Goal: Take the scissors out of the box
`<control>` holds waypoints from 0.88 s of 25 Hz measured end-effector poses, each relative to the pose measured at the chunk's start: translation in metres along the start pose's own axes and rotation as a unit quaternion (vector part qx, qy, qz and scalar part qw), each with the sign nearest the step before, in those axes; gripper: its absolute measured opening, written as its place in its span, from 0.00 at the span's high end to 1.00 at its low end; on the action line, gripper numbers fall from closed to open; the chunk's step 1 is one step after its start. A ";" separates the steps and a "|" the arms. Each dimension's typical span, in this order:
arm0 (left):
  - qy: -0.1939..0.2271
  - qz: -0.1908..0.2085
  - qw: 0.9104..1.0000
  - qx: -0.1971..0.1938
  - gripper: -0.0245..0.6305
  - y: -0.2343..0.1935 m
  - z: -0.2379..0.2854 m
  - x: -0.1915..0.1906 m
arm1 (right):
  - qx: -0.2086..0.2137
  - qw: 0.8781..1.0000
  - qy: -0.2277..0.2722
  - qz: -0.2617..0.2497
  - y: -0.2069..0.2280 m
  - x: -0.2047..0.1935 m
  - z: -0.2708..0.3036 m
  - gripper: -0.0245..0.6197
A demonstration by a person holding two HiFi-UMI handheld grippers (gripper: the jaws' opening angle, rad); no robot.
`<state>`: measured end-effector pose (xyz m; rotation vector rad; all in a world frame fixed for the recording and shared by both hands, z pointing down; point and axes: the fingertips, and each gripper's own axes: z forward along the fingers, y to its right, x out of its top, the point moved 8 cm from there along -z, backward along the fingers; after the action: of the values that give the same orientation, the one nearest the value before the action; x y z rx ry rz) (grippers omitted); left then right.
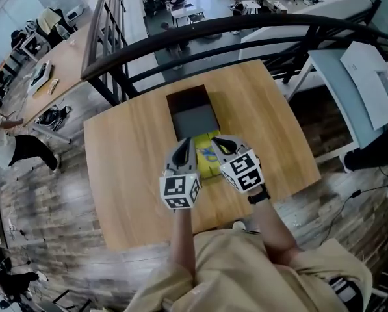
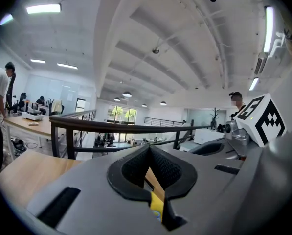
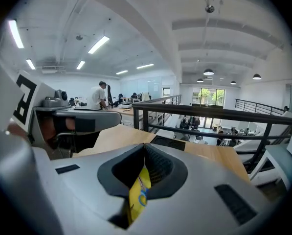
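A flat yellow package (image 1: 207,160) with blue print lies on the wooden table (image 1: 129,168), just in front of a dark open box (image 1: 192,112) whose inside looks grey. No scissors can be made out. Both grippers hover side by side over the package. The left gripper (image 1: 184,145) has its pads meeting at the tips (image 2: 148,149), and a strip of the yellow package (image 2: 156,205) shows in the slit below them. The right gripper (image 1: 221,142) is shut too (image 3: 145,146), with the yellow package (image 3: 137,199) showing through its slit. Nothing sits between either pair of tips.
A black curved railing (image 1: 245,28) runs behind the table's far edge, with a drop to a lower floor beyond. A white desk (image 1: 366,83) stands to the right. A small white object (image 1: 238,226) lies at the table's near edge. Bare wood flanks the box.
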<state>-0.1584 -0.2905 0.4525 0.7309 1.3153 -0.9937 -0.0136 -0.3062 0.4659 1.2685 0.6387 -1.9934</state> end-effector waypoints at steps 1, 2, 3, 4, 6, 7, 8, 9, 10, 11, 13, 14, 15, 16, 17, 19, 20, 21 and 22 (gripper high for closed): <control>-0.005 -0.002 1.000 -0.002 0.95 -0.004 0.004 -0.003 | 0.004 1.000 -0.009 -0.003 0.002 -0.004 0.006 0.94; -0.009 -0.003 1.000 -0.003 0.95 -0.008 0.008 -0.006 | 0.010 1.000 -0.019 -0.007 0.004 -0.009 0.013 0.94; -0.013 -0.005 1.000 -0.005 0.95 -0.012 0.012 -0.009 | 0.018 0.999 -0.033 -0.013 0.005 -0.014 0.020 0.94; -0.017 -0.006 1.000 -0.007 0.95 -0.016 0.015 -0.012 | 0.027 0.998 -0.051 -0.020 0.005 -0.020 0.028 0.94; -0.025 -0.007 1.000 -0.008 0.95 -0.024 0.021 -0.019 | 0.046 0.994 -0.091 -0.035 0.002 -0.031 0.041 0.94; -0.030 -0.008 0.999 -0.009 0.95 -0.027 0.023 -0.023 | 0.055 0.992 -0.109 -0.041 0.001 -0.037 0.047 0.94; -0.034 -0.010 0.999 -0.010 0.95 -0.030 0.026 -0.027 | 0.062 0.989 -0.124 -0.045 0.001 -0.044 0.053 0.94; -0.038 -0.012 0.999 -0.011 0.95 -0.033 0.029 -0.031 | 0.066 0.987 -0.139 -0.045 0.001 -0.050 0.060 0.94; -0.042 -0.015 0.999 -0.011 0.95 -0.036 0.033 -0.034 | 0.065 0.985 -0.155 -0.044 0.002 -0.056 0.067 0.94; -0.046 -0.017 0.999 -0.012 0.95 -0.038 0.036 -0.038 | 0.062 0.982 -0.172 -0.045 0.003 -0.062 0.073 0.94; -0.053 -0.019 0.998 -0.016 0.95 -0.040 0.040 -0.045 | 0.062 0.976 -0.201 -0.055 0.005 -0.075 0.084 0.94; -0.056 -0.020 0.998 -0.018 0.95 -0.041 0.042 -0.048 | 0.065 0.973 -0.212 -0.058 0.006 -0.083 0.089 0.94; -0.058 -0.022 0.998 -0.019 0.95 -0.043 0.044 -0.052 | 0.067 0.972 -0.220 -0.059 0.007 -0.090 0.094 0.94; -0.060 -0.025 0.998 -0.019 0.95 -0.045 0.046 -0.055 | 0.070 0.970 -0.227 -0.060 0.008 -0.098 0.099 0.94; -0.061 -0.028 0.998 -0.020 0.95 -0.047 0.048 -0.057 | 0.073 0.967 -0.236 -0.062 0.009 -0.105 0.104 0.94; -0.062 -0.034 0.997 -0.021 0.95 -0.051 0.051 -0.060 | 0.079 0.961 -0.256 -0.070 0.008 -0.119 0.115 0.94; -0.063 -0.036 0.997 -0.022 0.95 -0.052 0.052 -0.061 | 0.083 0.958 -0.264 -0.075 0.007 -0.125 0.120 0.94; -0.064 -0.038 0.997 -0.022 0.95 -0.054 0.053 -0.062 | 0.086 0.956 -0.271 -0.077 0.006 -0.131 0.124 0.94; -0.066 -0.039 0.997 -0.023 0.95 -0.055 0.054 -0.063 | 0.089 0.954 -0.277 -0.078 0.006 -0.136 0.127 0.94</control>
<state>-0.1822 -0.3511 0.5282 0.5728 1.2555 -1.0541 -0.0434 -0.3616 0.6411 0.7036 0.2940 -2.4385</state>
